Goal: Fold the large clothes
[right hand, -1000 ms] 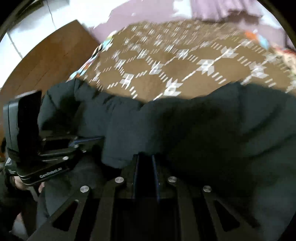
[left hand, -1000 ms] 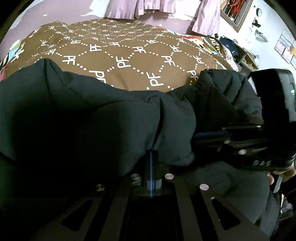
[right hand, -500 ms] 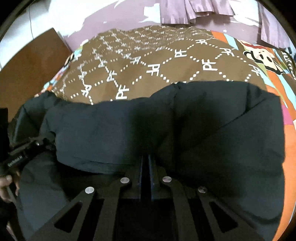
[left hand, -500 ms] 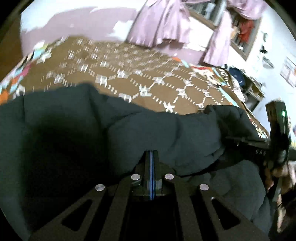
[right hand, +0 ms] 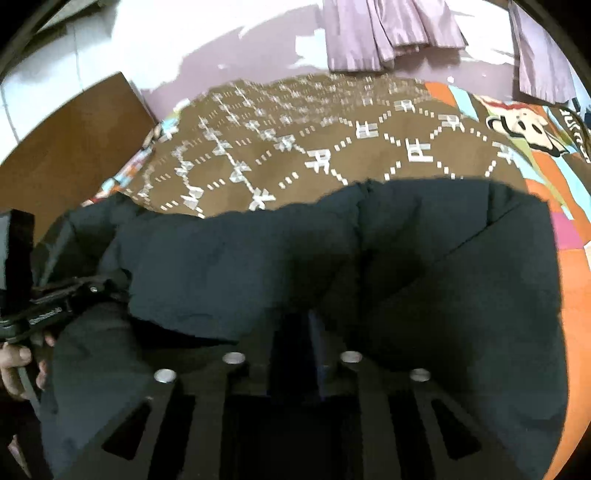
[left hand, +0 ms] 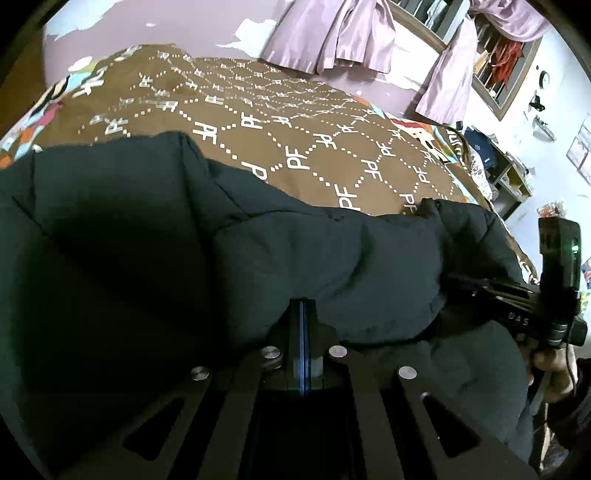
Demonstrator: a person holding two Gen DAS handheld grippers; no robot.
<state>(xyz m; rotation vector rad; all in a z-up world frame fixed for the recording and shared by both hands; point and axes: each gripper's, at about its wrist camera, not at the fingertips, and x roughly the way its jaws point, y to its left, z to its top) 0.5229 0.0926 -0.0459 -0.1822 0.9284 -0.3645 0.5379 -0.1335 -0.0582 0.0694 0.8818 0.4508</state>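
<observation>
Your left gripper (left hand: 302, 314) and right gripper (right hand: 291, 325) are both closed on the jacket (left hand: 295, 258) edge, whose long axis runs sideways between them, with the bed (left hand: 295, 147) ahead.

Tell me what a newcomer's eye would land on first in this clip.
A bulky dark puffer jacket fills the foreground of both views, its near edge pinched in the left gripper and right gripper. Behind it spreads a brown bedspread with white dotted PF lattice, lilac curtains beyond.
</observation>
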